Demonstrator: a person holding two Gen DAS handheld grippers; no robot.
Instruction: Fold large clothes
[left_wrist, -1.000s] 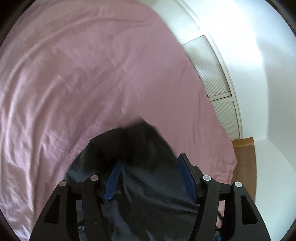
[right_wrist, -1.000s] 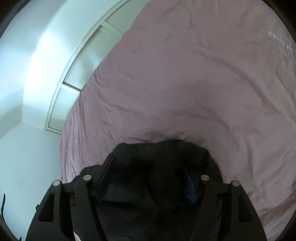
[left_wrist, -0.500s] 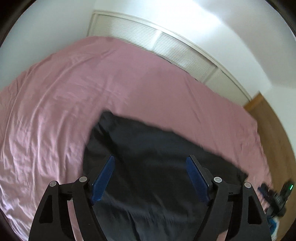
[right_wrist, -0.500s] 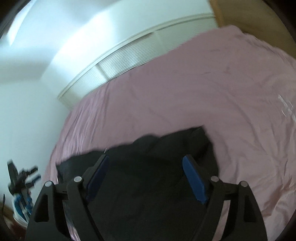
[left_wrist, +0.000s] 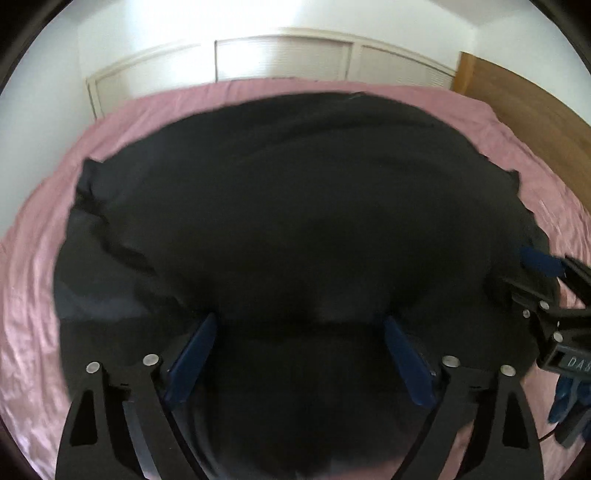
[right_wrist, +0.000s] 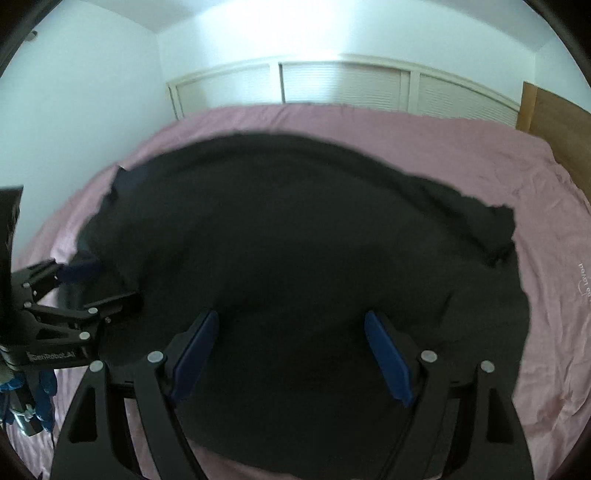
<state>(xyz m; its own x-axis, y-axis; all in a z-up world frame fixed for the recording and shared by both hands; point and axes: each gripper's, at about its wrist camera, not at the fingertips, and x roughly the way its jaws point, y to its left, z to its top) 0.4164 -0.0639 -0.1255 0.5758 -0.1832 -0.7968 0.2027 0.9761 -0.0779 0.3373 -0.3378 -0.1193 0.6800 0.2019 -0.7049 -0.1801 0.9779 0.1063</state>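
Note:
A large black garment (left_wrist: 295, 206) lies spread out over the pink bed sheet (left_wrist: 33, 258); it also shows in the right wrist view (right_wrist: 295, 229). My left gripper (left_wrist: 297, 325) is open above the garment's near edge, its jaws wide apart with nothing between them. My right gripper (right_wrist: 291, 321) is open in the same way over the near edge. Each gripper shows in the other's view: the right one at the right edge (left_wrist: 546, 280), the left one at the left edge (right_wrist: 70, 291).
The pink sheet (right_wrist: 498, 158) covers a bed that fills the scene. White louvred closet doors (left_wrist: 284, 59) stand behind it, with a wooden panel (left_wrist: 524, 107) at the right. White walls (right_wrist: 92, 92) close in the left side.
The garment was bunched between both grippers a second ago. It now lies spread wide on the bed. Both grippers have let go, opened and pulled back to its near edge.

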